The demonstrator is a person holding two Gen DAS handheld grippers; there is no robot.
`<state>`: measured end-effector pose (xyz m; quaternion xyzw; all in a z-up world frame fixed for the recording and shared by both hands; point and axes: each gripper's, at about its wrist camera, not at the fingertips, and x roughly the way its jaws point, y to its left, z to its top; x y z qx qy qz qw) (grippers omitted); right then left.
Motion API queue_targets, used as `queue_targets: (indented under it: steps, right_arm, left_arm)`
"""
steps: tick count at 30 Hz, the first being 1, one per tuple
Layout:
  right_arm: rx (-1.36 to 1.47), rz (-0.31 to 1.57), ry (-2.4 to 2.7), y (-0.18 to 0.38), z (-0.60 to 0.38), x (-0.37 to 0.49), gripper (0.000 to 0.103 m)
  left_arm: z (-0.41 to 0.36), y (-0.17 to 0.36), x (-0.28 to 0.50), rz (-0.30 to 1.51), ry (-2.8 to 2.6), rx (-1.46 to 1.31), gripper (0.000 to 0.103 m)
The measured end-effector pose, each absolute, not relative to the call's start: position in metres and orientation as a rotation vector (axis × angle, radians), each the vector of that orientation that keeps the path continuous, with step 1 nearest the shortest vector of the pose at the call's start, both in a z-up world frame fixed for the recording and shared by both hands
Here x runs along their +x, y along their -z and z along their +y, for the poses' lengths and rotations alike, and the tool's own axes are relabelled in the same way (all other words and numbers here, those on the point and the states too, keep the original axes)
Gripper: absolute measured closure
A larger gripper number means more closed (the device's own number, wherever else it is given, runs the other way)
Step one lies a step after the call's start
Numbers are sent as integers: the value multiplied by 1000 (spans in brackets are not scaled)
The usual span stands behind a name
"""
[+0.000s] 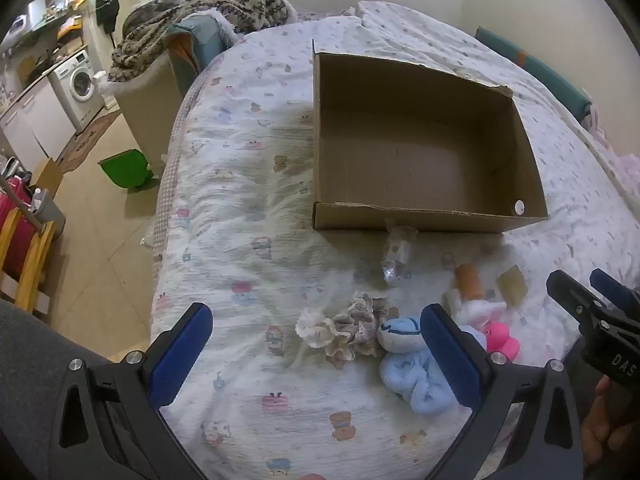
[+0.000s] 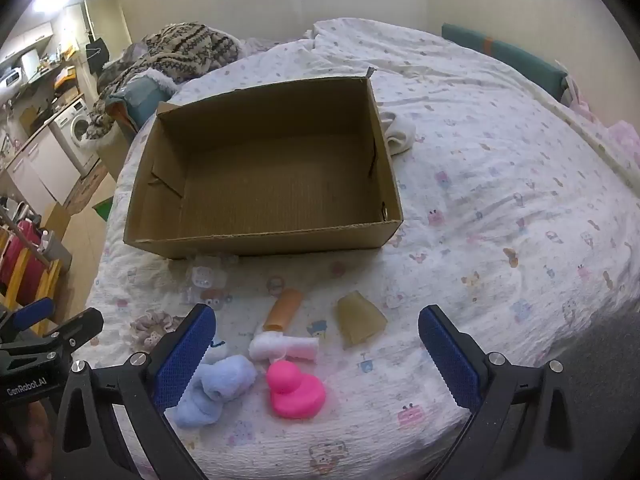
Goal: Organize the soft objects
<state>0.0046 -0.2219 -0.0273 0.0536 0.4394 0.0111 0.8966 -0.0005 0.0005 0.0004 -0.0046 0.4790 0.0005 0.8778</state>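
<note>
Both blue-padded grippers, left gripper point(image 1: 316, 354) and right gripper point(image 2: 316, 354), hover spread wide and empty above a pale-blue fluffy plush toy point(image 2: 218, 388), probably best pinched mid-body, then lifted into the empty brown cardboard box point(image 2: 264, 236).

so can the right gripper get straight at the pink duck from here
Probably yes: the right gripper is open above the pink duck, which lies bare on the bedspread. The blue plush beside it stays clear.

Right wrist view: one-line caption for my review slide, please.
Open right gripper hovers over a pink duck, blue plush and other small items on the bed, before an empty cardboard box.
</note>
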Motion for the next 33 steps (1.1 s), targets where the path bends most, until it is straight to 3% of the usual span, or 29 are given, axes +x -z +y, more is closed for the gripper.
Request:
queue_targets:
  steps: [33]
  right_arm:
    - [92,920,-13,30,-219,5,0]
  left_arm:
    - [2,3,2,1021,1,-24,0]
